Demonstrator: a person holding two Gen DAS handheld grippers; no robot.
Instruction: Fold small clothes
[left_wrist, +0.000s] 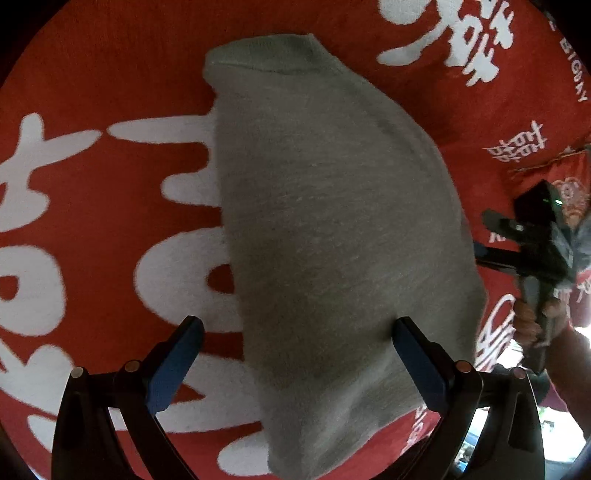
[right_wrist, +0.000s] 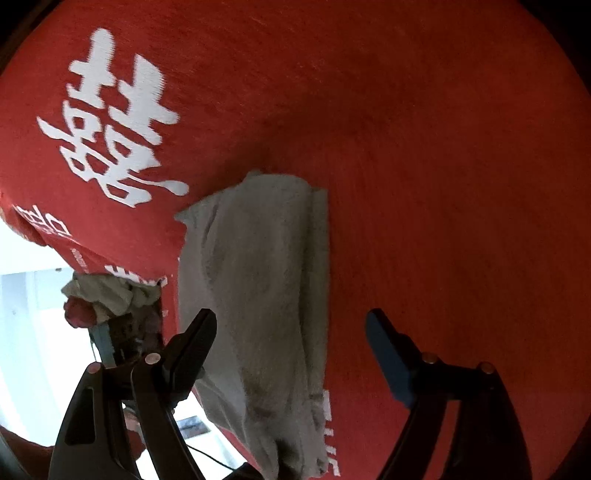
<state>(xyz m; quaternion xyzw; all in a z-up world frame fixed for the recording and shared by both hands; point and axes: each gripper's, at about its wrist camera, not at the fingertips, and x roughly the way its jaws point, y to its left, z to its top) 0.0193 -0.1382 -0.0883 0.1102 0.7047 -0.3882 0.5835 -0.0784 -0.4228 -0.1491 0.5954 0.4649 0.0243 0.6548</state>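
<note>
Left wrist view: my left gripper (left_wrist: 297, 343) is spread wide, grasping nothing, pitched steeply down over the grey garment (left_wrist: 332, 229) on the red cloth (left_wrist: 92, 92). Its long axis runs straight away from me, near end between my fingers. Right gripper (right_wrist: 291, 343) is also released, lower-angled, garment by its left finger (right_wrist: 195, 343), near the cloth's edge.

Left gripper (left_wrist: 295, 339) pitched steeply down, fingers (left_wrist: 177, 365) spread wide, nothing pinched. Right gripper (right_wrist: 291, 354) angled down less steeply, fingers (right_wrist: 388, 354) also wide apart, gripping nothing. Left-wrist view shows the right hand (left_wrist: 535, 321) wrapped around its handle, forearm trailing off at the frame edge, probably bare.
</note>
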